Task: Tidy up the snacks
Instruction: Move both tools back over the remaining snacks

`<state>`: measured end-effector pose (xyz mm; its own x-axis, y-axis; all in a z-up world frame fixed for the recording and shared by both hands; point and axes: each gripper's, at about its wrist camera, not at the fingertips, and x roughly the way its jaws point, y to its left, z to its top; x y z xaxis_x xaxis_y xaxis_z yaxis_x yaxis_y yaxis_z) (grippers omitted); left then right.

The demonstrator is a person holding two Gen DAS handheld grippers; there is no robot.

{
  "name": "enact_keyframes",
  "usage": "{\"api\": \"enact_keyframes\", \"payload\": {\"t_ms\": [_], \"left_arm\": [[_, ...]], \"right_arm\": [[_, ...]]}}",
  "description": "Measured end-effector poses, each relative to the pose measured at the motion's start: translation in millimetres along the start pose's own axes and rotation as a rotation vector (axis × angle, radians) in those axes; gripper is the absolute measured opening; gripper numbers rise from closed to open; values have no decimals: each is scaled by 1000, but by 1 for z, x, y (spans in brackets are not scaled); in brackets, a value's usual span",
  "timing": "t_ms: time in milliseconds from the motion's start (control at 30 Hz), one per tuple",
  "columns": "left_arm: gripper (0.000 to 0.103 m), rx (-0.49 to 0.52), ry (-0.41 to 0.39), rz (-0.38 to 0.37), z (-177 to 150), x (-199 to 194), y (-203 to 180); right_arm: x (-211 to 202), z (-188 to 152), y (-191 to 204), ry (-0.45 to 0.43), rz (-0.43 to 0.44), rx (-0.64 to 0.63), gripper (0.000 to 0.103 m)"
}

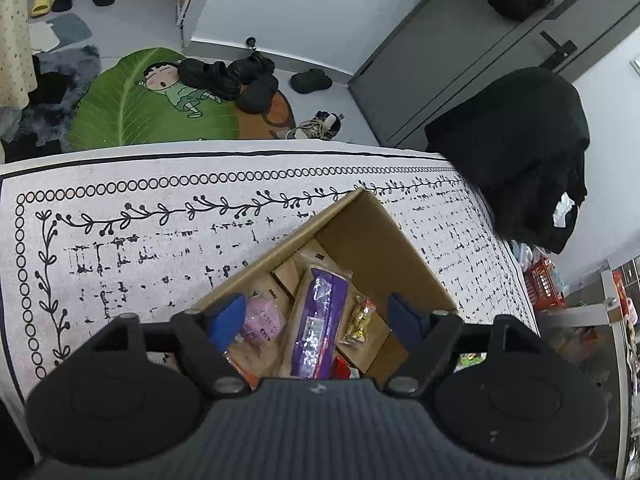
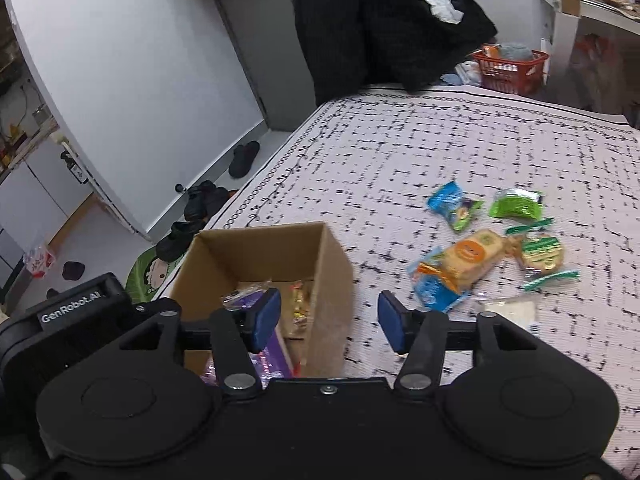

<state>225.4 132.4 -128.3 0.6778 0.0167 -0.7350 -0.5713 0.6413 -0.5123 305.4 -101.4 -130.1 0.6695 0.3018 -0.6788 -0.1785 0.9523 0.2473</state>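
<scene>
An open cardboard box (image 1: 376, 236) stands on the patterned cloth. It holds a purple packet (image 1: 320, 320), a pink packet (image 1: 262, 320) and a small yellow candy bag (image 1: 358, 316). My left gripper (image 1: 316, 314) is open and empty right above the box. My right gripper (image 2: 327, 320) is open and empty over the box's right wall (image 2: 328, 280). To its right loose snacks lie on the cloth: a blue packet (image 2: 454, 205), a green packet (image 2: 516, 205), an orange-labelled bread packet (image 2: 472, 258), a green-striped packet (image 2: 542, 254) and a white packet (image 2: 516, 312).
The cloth-covered surface (image 1: 120, 216) ends at its far edge above the floor, where a green leaf mat (image 1: 132, 112) and black shoes (image 1: 236, 80) lie. A black garment (image 2: 384, 20) hangs at the far corner. A red basket (image 2: 510, 66) stands beyond.
</scene>
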Motion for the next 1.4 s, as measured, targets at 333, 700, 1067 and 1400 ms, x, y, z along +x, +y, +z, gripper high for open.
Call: {"api": "enact_keyframes", "payload": {"t_ms": [333, 700, 1067, 1400], "left_arm": [[103, 107, -7, -99, -16, -5, -27], [103, 198, 6, -145, -35, -4, -51], [103, 359, -12, -161, -61, -11, -91], [103, 485, -62, -111, -82, -5, -122]], "right_arm": [[-21, -2, -50, -22, -62, 26, 71], [-35, 2, -98, -28, -116, 53, 76], [-39, 7, -148, -23, -103, 89, 78], [-28, 2, -181, 10, -27, 150, 78]]}}
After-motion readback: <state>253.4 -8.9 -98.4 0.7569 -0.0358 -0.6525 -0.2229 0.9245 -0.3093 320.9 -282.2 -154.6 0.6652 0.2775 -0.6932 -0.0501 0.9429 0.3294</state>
